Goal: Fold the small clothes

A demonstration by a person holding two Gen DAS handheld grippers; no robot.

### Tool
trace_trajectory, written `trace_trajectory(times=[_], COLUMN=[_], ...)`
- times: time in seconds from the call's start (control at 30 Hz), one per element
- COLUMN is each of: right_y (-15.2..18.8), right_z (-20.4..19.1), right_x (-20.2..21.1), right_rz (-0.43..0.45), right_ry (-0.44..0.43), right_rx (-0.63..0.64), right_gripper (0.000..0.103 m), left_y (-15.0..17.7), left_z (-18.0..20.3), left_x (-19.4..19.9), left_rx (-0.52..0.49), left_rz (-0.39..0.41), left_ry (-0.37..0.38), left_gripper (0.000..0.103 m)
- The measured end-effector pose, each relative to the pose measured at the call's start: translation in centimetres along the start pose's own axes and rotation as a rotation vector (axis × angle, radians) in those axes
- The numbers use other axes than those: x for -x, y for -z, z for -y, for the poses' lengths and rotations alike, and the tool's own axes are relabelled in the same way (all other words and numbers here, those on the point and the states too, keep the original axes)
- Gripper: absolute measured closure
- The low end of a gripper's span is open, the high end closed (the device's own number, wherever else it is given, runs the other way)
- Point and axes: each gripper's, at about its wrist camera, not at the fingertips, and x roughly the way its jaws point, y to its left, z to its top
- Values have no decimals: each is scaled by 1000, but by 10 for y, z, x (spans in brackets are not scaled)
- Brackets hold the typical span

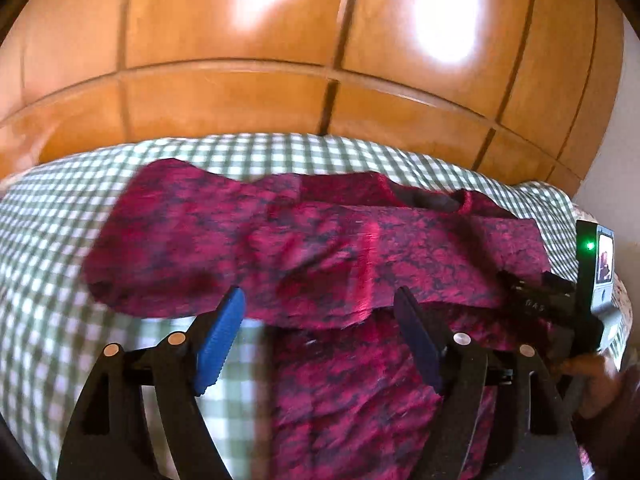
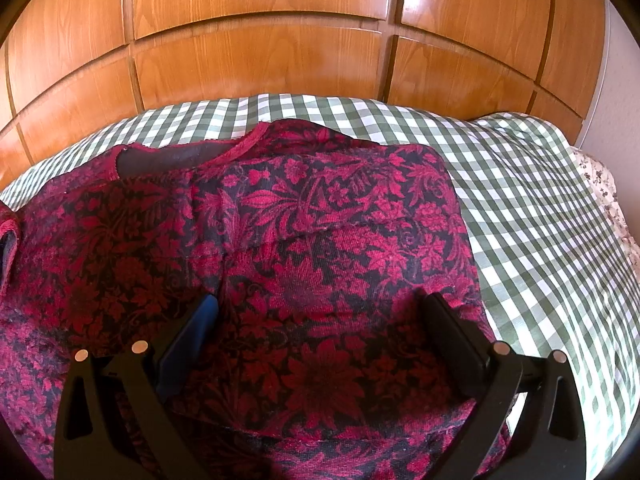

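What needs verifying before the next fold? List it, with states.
1. Left gripper open, holding nothing: ok.
2. Right gripper open above the cloth: ok.
3. Red floral garment fully on the checked bedspread: ok.
4. Right sleeve folded in over the body: ok.
5. Left sleeve folded flat: cannot tell, the left view is blurred.
6. Cloth smooth, no wrinkles: not ok, ridges show mid-body.

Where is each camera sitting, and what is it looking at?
Left wrist: sits on the left claw, open, looking across the red top toward the wooden wardrobe; the right claw shows at right.
Right wrist: sits on the right claw, open, low over the top.
Both share the top, the checked bedcover, and the wardrobe.
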Motion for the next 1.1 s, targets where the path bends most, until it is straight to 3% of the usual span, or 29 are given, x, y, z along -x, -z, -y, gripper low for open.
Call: trace_trajectory(times=[0.1,0.23,0.33,0.4,0.47,0.53,0.57,0.6,0.63,0.87,1.1], right_y=[-10,-20,-20,-18,-14,-12,-13,-17,-20,-63,-80], right_z=[-8,-54,-112,-145,-173,-194,-199,-203,-201,-146,-72], right_x=[17,55,63,57,45,29,27,27,30,101,132], right_rz=[6,63,2,-54,-114,-184,-186,-194,-191,74,219], right_ry=[-35,-324,-516,-569,-578,-577,-573,-583,-584,-588,-493], right_rx=[-18,-33,25,48,72,71,73,82,79,52,-29], right_gripper=[2,2,2,3,14,48,57,81,89,92,92], left_y=[5,16,22,23,25,26,27,27,29,23,4], left_z=[-29,-69,-89,-94,-94,-91,-91,-91,-90,-76,-51], left_x=[8,2,0,0,0,-3,-5,-6,-7,-18,-35], left_rx=[83,231,307,322,317,310,309,309,310,315,273], left_rz=[-7,-60,-82,-79,-80,-93,-98,-101,-105,-106,-102], left_ry=[-125,-213,-232,-235,-233,-229,-226,-226,-226,-197,-217], left_gripper=[27,27,27,27,27,27,27,27,27,27,27])
